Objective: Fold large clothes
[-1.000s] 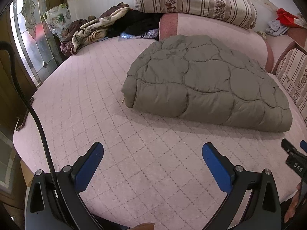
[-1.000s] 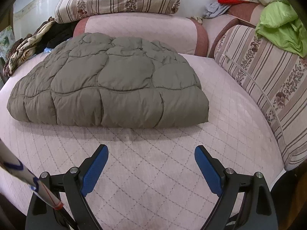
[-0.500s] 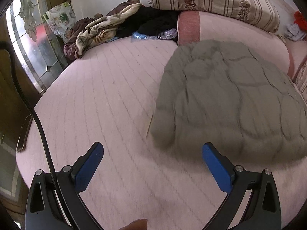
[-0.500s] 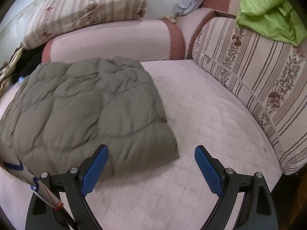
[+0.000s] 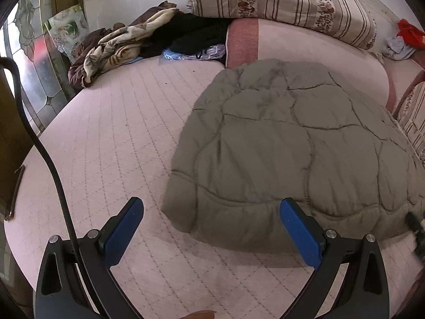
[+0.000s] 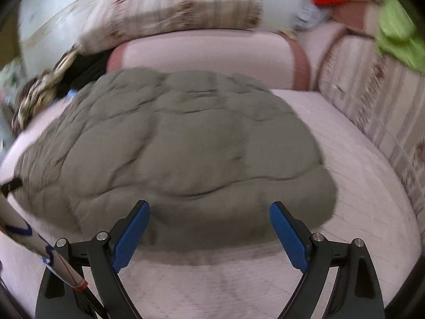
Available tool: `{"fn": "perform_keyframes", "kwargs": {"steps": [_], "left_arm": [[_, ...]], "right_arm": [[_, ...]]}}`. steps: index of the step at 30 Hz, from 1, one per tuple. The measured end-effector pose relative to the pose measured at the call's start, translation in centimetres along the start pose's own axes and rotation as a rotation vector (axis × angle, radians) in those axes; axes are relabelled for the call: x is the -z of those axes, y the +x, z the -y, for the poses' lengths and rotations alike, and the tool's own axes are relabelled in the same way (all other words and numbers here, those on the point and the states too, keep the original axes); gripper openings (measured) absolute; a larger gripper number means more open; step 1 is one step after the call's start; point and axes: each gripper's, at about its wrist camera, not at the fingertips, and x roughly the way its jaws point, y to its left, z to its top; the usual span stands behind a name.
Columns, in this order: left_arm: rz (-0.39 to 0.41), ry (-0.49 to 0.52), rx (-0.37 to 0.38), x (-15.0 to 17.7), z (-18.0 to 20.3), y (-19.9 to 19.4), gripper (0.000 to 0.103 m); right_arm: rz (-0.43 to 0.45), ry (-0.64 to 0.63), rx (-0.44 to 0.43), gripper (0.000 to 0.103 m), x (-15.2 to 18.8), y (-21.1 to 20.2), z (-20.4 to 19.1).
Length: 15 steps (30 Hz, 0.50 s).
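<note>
A grey-green quilted padded garment (image 5: pixel 287 143) lies folded in a thick bundle on the pink quilted bed (image 5: pixel 111 138). It also shows in the right wrist view (image 6: pixel 180 143), blurred. My left gripper (image 5: pixel 211 226) is open and empty, just in front of the bundle's near left corner. My right gripper (image 6: pixel 209 228) is open and empty, its fingers right at the bundle's near edge, right of its middle.
Striped pillows (image 5: pixel 279 2) and a pink bolster (image 5: pixel 305 53) lie behind the bundle. A heap of clothes (image 5: pixel 124 45) sits at the back left by a glass door (image 5: pixel 34 61). A striped side cushion (image 6: pixel 377 106) with a green cloth (image 6: pixel 395 34) is at right.
Both grippers have moved forward to the bundle's near edge; the garment now fills more of both views. The right one swung back left. Both stay open.
</note>
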Motion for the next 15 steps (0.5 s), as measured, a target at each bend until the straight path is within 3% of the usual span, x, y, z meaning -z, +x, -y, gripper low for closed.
{"fn": "perform_keyframes", "kwargs": {"steps": [5, 15], "left_arm": [[0.019, -0.013, -0.005, 0.5, 0.1, -0.8, 0.103], [0.017, -0.005, -0.011, 1.8, 0.7, -1.5, 0.103]], "right_arm": [[0.044, -0.115, 0.037, 0.094, 0.7, 0.0, -3.4], [0.036, -0.078, 0.038, 0.095, 0.6, -0.1, -2.7]]}}
